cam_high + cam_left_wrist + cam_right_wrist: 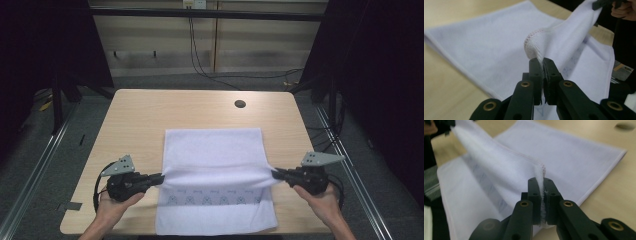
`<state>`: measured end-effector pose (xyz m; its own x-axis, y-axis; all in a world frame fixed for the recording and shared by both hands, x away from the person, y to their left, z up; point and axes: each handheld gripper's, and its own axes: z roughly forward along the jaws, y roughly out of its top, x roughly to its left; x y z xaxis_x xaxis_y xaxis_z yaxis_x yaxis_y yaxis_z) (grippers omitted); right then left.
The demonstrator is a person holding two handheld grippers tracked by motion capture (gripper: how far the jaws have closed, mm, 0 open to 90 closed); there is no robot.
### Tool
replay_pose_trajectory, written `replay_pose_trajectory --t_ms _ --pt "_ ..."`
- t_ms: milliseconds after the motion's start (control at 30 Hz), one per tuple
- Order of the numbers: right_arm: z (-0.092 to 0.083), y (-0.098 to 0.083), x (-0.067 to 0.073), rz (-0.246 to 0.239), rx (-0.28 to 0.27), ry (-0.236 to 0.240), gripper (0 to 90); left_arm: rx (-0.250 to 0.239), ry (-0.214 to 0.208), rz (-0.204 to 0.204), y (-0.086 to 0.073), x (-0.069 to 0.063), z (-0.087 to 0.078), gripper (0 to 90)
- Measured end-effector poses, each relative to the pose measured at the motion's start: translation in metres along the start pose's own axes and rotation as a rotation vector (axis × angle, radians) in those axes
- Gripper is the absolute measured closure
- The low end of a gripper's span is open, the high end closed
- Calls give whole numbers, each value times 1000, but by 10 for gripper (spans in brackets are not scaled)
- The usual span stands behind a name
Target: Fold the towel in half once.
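Observation:
A white cloth with a faint printed pattern lies spread over the near half of the wooden table. Its far part is folded toward me, and the folded edge is stretched between the two grippers above the lower layer. My left gripper is shut on the cloth's left corner, the hem bunched between its jaws. My right gripper is shut on the right corner, the cloth's edge pinched between its jaws. The patterned lower layer shows below the held edge.
A round cable hole sits in the table's far right part. Dark frame posts and curtains stand on both sides, and cables run along the floor behind the table. Bare wood lies beyond the cloth.

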<state>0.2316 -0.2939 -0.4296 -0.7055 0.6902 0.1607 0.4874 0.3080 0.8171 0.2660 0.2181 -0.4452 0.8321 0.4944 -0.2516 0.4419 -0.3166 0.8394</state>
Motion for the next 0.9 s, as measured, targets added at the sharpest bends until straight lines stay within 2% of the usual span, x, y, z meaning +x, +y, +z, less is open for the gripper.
replay_pose_trajectory --t_ms 33,100,200,300,367,433,567,633,767,867,900 --pt "3 -5 1 -2 19 9 853 22 -17 -3 -4 1 2 869" --pt "6 -18 3 11 58 24 851 53 -17 11 -10 0 5 869" --pt "5 -32 8 12 73 49 836 77 -43 7 -21 -3 7 868" --pt "1 -40 12 30 56 79 802 95 -56 12 -28 -7 7 867" --pt "1 -46 17 33 73 82 797 112 -56 28 -32 -11 4 866" --pt "0 -52 23 19 107 83 783 138 -63 8 -38 -11 5 863" --pt "1 -57 26 19 135 101 743 214 -84 11 -44 -10 13 833" --pt "1 -59 27 15 147 122 708 236 -89 17 -46 -11 14 821" --pt "0 -63 32 -4 170 165 704 241 -103 30 -48 -14 10 828" --pt "-4 -64 36 -20 180 173 685 252 -115 51 -49 -18 6 831" --pt "-6 -65 37 -28 180 170 680 258 -132 54 -50 -19 5 822"
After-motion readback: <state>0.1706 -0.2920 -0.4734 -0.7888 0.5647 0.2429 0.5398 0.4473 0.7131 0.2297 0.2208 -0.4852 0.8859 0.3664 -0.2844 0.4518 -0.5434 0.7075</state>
